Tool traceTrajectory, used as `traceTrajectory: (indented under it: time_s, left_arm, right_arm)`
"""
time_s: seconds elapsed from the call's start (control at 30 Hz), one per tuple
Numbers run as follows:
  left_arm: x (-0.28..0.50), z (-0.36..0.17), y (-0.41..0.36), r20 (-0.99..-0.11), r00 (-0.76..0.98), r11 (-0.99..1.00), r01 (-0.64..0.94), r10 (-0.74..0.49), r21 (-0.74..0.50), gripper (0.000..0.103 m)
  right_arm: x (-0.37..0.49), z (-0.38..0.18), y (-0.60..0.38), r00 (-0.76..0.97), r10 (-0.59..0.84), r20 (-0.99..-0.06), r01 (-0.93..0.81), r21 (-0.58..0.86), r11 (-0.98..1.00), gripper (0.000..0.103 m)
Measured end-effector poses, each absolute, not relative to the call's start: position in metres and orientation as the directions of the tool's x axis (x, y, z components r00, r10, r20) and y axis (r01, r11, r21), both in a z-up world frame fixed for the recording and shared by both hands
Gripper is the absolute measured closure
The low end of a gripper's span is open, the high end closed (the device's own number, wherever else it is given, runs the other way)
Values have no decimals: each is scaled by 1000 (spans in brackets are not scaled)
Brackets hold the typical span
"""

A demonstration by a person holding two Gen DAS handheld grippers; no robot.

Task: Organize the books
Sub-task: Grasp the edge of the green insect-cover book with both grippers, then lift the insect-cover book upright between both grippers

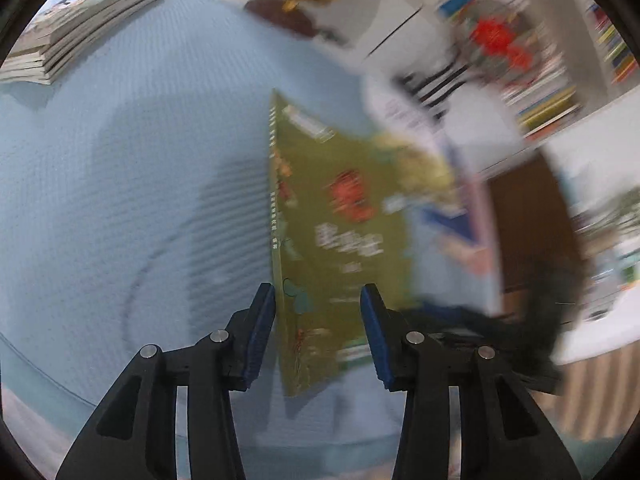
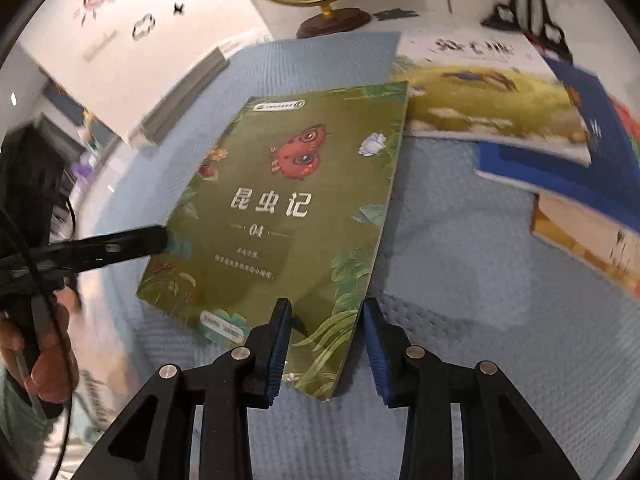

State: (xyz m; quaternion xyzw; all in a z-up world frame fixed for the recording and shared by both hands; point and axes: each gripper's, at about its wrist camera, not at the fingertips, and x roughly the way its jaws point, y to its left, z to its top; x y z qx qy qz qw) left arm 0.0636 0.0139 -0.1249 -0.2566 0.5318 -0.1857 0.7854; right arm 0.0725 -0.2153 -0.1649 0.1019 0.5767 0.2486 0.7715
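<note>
Between the right gripper's (image 2: 326, 348) blue pads lies the near corner of the green book (image 2: 292, 208). The jaws stand narrow, yet a gap shows at the right pad, so I judge the book not yet pinched. At its left edge the left gripper (image 1: 318, 336) straddles the spine: one pad touches it, the other stands clear, so that grip looks loose too. The book hangs tilted over the blue cloth (image 2: 460, 280) with one edge raised.

The risk is that neither side holds firmly. If the left lets go before the right bites, the book may flop onto the cloth or skew. A corner pinch alone may bend the thin cover.

Farther off, loose books (image 2: 500, 112) overlap, near enough to be knocked. The stack (image 1: 80, 20) sits well apart.
</note>
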Motion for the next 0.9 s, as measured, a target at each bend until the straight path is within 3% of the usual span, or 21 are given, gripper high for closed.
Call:
traceTrajectory:
  time_s: [0.1,0.37,0.5,0.6,0.7,0.77,0.8,0.9]
  left_arm:
    - [59,-105,4,-691,399,772,73,-603,-632,63]
    - [67,-123,-40,-823,412,918,111,-392,-381,63]
    - [67,-133,-33,-795,377,872,82,-476,-483,64]
    - [65,-140,-41,-796,361,866,78,-486,-494,67]
    - [67,-148,-50,-811,350,876,62,-468,-479,91]
    - [67,-145,-49,-789,377,861,45,-485,-507,94]
    - [68,-142,-46,-764,382,834,33,-520,-551,94]
    - [73,-139,-38,-682,365,729,-13,-634,-684,94]
  right_arm:
    - [79,-172,-231,195,587,-786,-191,557,809,67]
    - [81,-179,-242,194,650,-735,-144,634,760,67]
    - [75,-176,-246,194,644,-740,-160,624,765,67]
    - [75,-175,-243,194,645,-739,-161,624,764,67]
    - [76,-177,-246,192,654,-732,-143,638,757,67]
    - [78,-177,-251,166,678,-716,-111,670,734,61]
    - [78,-177,-253,144,695,-704,-104,688,719,53]
    - [74,-171,-261,121,711,-693,-105,704,703,46]
